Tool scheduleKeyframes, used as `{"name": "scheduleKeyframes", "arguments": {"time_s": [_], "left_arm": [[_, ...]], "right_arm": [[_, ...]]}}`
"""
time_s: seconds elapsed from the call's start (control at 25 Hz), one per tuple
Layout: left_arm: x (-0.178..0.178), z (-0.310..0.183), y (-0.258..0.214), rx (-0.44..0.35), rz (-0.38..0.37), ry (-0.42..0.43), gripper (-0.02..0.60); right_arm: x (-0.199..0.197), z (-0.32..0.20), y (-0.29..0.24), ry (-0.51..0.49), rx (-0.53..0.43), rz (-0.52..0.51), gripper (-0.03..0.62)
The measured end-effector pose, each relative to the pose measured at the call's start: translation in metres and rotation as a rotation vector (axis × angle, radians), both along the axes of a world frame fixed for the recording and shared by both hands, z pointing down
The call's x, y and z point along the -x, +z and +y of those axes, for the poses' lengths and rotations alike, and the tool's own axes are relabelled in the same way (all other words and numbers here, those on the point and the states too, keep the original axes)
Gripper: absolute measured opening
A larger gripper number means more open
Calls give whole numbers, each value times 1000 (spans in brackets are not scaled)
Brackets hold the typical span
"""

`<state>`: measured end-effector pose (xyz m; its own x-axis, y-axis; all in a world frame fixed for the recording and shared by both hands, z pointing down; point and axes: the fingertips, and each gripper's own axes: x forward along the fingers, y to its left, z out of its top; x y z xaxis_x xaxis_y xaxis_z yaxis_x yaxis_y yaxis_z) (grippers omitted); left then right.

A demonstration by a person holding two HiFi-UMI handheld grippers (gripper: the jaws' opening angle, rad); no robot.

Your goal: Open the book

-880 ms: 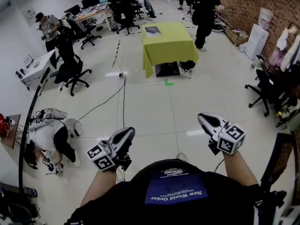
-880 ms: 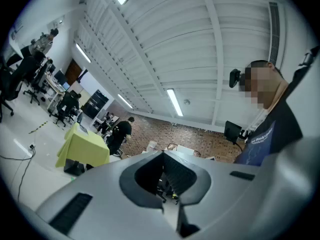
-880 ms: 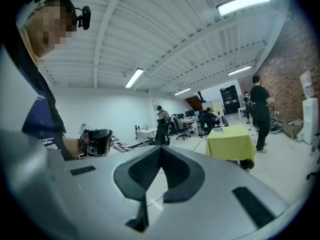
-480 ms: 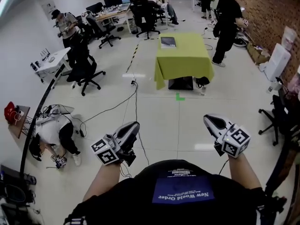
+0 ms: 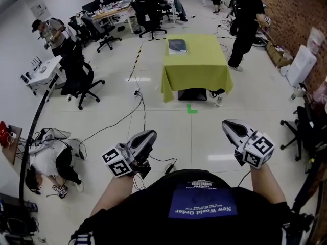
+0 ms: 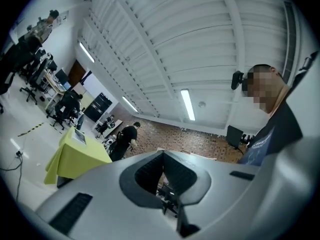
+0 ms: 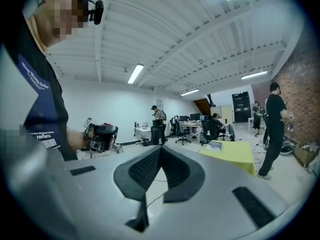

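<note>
A dark closed book [image 5: 177, 46] lies flat at the far left of a table under a yellow-green cloth [image 5: 196, 68], several steps ahead of me. The same book [image 7: 216, 145] shows small in the right gripper view, and as a sliver [image 6: 80, 136] on the cloth in the left gripper view. My left gripper [image 5: 152, 135] is held near my waist at the left, jaws shut and empty, tips together [image 6: 161, 153]. My right gripper [image 5: 226, 124] hangs at the right, also shut with nothing between its jaws [image 7: 159, 148]. Both are far from the book.
A person in black [image 5: 246, 19] stands at the table's right side. A person [image 5: 48, 162] crouches on the floor at the left among cables [image 5: 117, 111]. Office chairs [image 5: 76, 80] and desks stand at left and back. A brick wall [image 5: 301, 14] runs along the right. A green floor mark [image 5: 191, 108] lies before the table.
The view has swung and the table now sits a little closer and more central. Both grippers keep their place near my body, still shut.
</note>
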<state>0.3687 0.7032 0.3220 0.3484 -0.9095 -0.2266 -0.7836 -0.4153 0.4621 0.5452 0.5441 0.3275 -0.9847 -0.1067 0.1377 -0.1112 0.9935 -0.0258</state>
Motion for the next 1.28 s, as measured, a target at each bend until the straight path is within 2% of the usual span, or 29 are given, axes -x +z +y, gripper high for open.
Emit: {"name": "scheduleKeyframes", "arguments": {"time_s": [0.16, 0.28, 0.36, 0.48, 0.76, 0.96, 1.08, 1.28], "left_arm": [[75, -44, -3, -14, 11, 42, 6], [132, -68, -1, -1, -24, 62, 6], [168, -89, -3, 1, -44, 64, 6], [209, -120, -7, -8, -20, 59, 6], [263, -208, 9, 36, -27, 26, 6], [296, -296, 8, 39, -34, -69, 6], [316, -354, 6, 61, -18, -143, 6], [354, -436, 5, 103, -14, -214, 6]], "right_arm": [[67, -49, -13, 61, -17, -13, -14], [117, -78, -16, 92, -16, -17, -14], [150, -97, -17, 99, -15, -27, -14], [192, -122, -14, 81, -2, -15, -14], [259, -225, 11, 43, 72, -2, -14], [303, -328, 23, -42, 82, -7, -14], [334, -398, 27, -101, 94, 26, -14], [385, -477, 23, -193, 72, 68, -14]]}}
